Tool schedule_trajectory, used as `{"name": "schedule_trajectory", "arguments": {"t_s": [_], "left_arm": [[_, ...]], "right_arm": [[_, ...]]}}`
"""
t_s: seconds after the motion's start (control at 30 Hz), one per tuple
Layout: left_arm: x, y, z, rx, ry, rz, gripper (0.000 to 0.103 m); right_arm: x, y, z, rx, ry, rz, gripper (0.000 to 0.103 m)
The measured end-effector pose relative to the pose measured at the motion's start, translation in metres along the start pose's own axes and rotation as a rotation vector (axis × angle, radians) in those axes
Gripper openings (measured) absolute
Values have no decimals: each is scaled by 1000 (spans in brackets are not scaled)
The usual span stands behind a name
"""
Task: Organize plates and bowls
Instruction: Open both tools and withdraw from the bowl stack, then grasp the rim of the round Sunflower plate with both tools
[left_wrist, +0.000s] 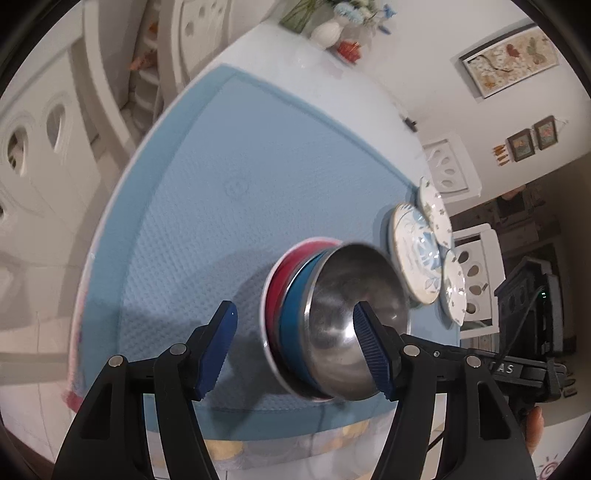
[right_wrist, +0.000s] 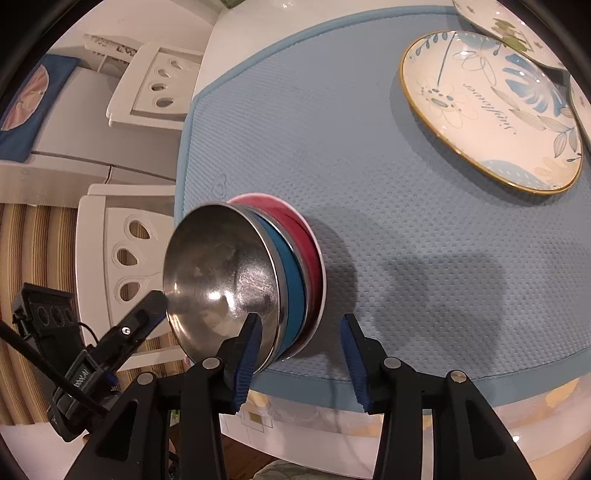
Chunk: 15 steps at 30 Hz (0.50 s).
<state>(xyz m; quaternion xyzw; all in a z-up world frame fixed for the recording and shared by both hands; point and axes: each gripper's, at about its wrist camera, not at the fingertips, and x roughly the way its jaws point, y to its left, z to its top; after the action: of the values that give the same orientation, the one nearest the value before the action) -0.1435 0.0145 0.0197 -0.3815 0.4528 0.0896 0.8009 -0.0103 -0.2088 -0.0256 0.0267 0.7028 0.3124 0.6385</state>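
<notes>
A stack of bowls stands on the blue mat (left_wrist: 229, 177): a steel bowl (left_wrist: 351, 317) nested in a blue bowl (left_wrist: 293, 325) in a red bowl (left_wrist: 279, 280). My left gripper (left_wrist: 295, 350) is open, its jaws straddling the stack's rim, one finger inside the steel bowl. My right gripper (right_wrist: 299, 362) is open too, straddling the same stack (right_wrist: 221, 280) from the other side. Three flowered plates lie close together beyond: a gold-rimmed one (left_wrist: 415, 254) (right_wrist: 491, 110) and two white ones (left_wrist: 436, 210) (left_wrist: 456, 288).
The mat (right_wrist: 406, 229) covers a white table whose front edge is just behind the grippers. A vase of flowers (left_wrist: 328, 29) stands at the far end. White chairs (right_wrist: 122, 258) surround the table. The left gripper's body (right_wrist: 110, 347) shows beside the stack.
</notes>
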Motion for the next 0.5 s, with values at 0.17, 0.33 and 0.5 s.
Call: {"name": "schedule_trajectory", "arguments": {"t_s": [0.17, 0.33, 0.5], "left_arm": [[-15, -31, 14, 88, -44, -35, 63], [-14, -71, 19, 201, -40, -73, 63], [-5, -109, 24, 291, -28, -101, 63]], "right_arm": [[-25, -9, 6, 5, -58, -23, 42], [-47, -24, 11, 62, -109, -22, 43], [-67, -35, 10, 77, -166, -50, 43]]}}
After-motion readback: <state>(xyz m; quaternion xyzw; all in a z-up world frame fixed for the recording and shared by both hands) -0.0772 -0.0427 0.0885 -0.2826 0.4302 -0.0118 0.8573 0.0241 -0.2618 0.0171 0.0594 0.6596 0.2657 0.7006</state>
